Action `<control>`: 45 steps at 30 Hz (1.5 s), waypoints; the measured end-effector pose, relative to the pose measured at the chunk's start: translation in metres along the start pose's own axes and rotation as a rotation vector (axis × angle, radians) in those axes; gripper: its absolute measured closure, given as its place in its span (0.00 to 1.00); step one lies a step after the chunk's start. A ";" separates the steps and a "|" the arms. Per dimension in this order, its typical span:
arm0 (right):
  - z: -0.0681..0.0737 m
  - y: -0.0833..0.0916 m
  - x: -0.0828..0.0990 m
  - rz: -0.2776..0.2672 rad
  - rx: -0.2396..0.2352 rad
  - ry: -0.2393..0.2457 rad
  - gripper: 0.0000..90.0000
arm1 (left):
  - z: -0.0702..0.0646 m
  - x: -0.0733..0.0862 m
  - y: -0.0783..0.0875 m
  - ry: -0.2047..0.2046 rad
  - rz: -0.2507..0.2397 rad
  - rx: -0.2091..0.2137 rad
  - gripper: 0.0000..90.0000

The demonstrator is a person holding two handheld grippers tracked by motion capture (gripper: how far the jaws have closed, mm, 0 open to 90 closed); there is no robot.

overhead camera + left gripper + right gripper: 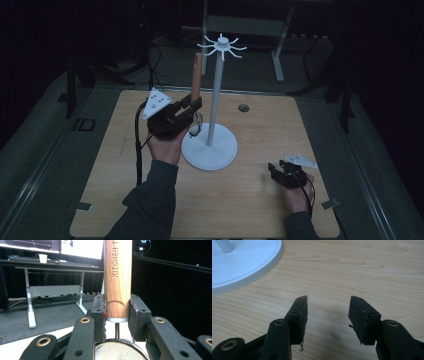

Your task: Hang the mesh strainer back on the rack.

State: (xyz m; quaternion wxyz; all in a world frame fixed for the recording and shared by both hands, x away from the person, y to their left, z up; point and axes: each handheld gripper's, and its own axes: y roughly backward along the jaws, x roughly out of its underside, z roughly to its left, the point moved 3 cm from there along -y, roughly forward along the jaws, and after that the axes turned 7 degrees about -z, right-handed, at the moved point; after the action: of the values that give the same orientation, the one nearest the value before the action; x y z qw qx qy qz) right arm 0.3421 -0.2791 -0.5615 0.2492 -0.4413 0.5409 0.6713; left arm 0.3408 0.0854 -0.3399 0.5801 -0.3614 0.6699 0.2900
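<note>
High view: the left gripper [192, 111], held up in the person's left hand [165, 142], clamps a strainer by its wooden handle [196, 75], which rises upright above the fingers just beside the pole of the white hanging stand [215, 95]. The strainer's metal ring hangs below the fingers, over the edge of the stand's round base. The right gripper [275, 171] rests low on the wooden table [260, 210], well apart from the stand's base.

Left gripper view: both pads press on the lower end of the handle [117, 277], one from each side. This view alone resolves the lettering "KITCHEN" burned into the wood, the metal collar just under the fingers, and the fine mesh bowl [117, 351] nearest the camera, below the fingers.

Right gripper view: the right gripper [328, 308] has its jaws spread with bare tabletop between them. The rim of the stand's base [257, 265] lies ahead of the left fingertip, apart from it.
</note>
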 end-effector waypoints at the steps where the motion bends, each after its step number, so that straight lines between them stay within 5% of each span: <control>1: 0.000 0.000 0.000 -0.001 0.000 0.000 0.55 | 0.000 -0.001 -0.001 -0.001 0.000 0.001 0.78; 37: -0.001 0.002 0.002 0.002 0.002 -0.003 0.54 | -0.006 -0.004 -0.033 -0.082 0.078 -0.049 0.77; 45: -0.002 0.003 0.003 0.000 0.006 -0.006 0.54 | -0.004 -0.002 -0.033 -0.086 0.093 -0.059 0.67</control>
State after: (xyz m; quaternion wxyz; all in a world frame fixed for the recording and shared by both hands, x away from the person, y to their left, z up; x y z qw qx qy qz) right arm 0.3390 -0.2821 -0.5622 0.2521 -0.4386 0.5420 0.6710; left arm 0.3659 0.0637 -0.3366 0.5836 -0.3339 0.6515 0.3514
